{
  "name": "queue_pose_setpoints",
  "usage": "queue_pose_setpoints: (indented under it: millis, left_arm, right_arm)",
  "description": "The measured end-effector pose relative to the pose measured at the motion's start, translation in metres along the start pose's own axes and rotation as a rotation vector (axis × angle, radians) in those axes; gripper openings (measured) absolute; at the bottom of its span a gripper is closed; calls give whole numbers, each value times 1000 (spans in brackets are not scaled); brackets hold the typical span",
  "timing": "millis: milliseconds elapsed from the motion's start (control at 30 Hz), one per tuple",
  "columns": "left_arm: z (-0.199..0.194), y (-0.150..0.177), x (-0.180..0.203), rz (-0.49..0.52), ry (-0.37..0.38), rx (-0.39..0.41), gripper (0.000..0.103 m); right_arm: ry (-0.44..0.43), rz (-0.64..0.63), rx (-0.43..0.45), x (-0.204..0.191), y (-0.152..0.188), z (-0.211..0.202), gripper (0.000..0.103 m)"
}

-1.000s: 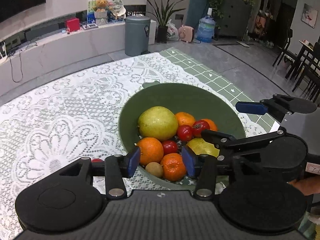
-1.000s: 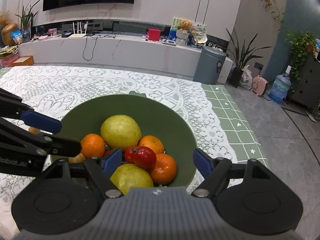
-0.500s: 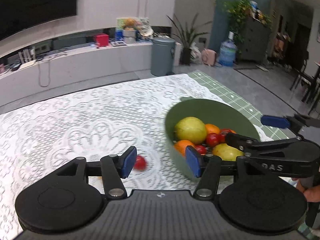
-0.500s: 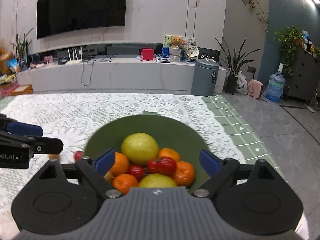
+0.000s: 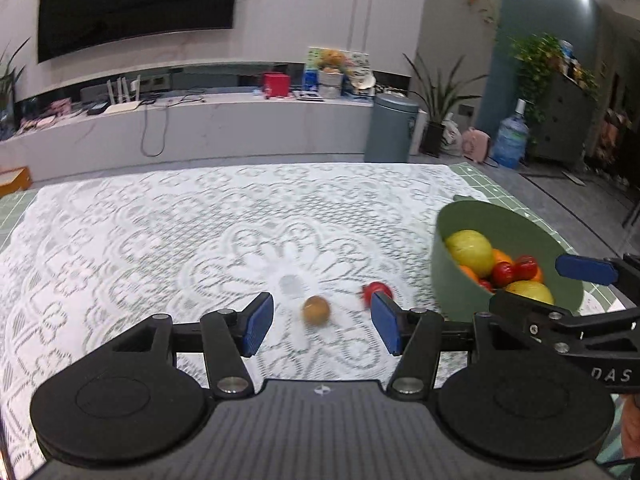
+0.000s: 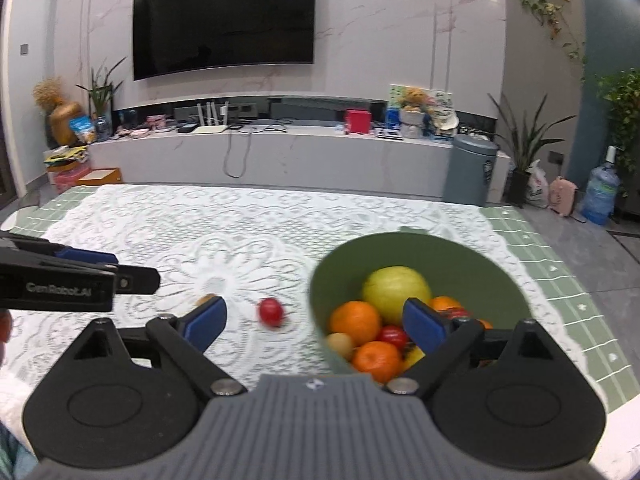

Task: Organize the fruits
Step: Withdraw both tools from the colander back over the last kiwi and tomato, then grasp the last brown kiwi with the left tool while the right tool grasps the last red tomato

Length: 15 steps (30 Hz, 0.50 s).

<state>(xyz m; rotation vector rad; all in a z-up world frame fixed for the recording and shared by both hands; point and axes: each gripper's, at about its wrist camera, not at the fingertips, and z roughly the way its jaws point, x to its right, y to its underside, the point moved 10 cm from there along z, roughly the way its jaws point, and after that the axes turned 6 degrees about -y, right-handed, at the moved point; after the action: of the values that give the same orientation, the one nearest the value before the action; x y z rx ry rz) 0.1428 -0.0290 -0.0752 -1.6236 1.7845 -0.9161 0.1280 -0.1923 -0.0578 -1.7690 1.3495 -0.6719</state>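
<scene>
- Left gripper (image 5: 322, 322) hangs low over the counter (image 5: 140, 240) with its blue fingers (image 5: 258, 322) spread wide, nothing between them.
- A small brown kiwi (image 5: 316, 310) sits on the white lace tablecloth (image 5: 120, 220) right in line with that gap, a bit beyond the tips. It's blurry, so not much detail.
- A small red tomato (image 5: 377, 291) lies on the lace just beside the left gripper's right-hand finger, between the kiwi and the green bowl (image 5: 452, 280). Same tomato (image 6: 271, 311) shows up in the right wrist view, out on the cloth left of the bowl.
- Right gripper (image 6: 316, 322) is spread wide too and grips nothing. Its right-hand finger (image 6: 424, 326) hovers over the bowl (image 6: 500, 280), while the left-hand one is out over the lace.
- The bowl stands at the right side of the counter and it's pretty loaded: a big yellow-green pear (image 6: 396, 292) at the back, an orange (image 6: 355, 322) and another orange (image 6: 377, 360) up front, a red tomato (image 6: 394, 336) between them, plus a pale round fruit (image 6: 340, 345) against the near-left wall.
- Rest of the pile is hidden behind the right gripper's finger, can't really tell what's under there.
</scene>
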Motion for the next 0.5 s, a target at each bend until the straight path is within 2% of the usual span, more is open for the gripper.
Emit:
queue_pose_setpoints:
  millis: [133,233,500]
  left_arm:
    - [-1,9,-15,-31,-4,-5,66]
    - [0,15,-21,-43,11,-15,66]
    - [8,28,-27,-81,44,-38,62]
  right_arm:
    - [-40,-52,-5,-21,1,5,78]
    - [-69,-86,-18,-35,6,12,65]
    - [-93,-177,-82,-55,22,37,36]
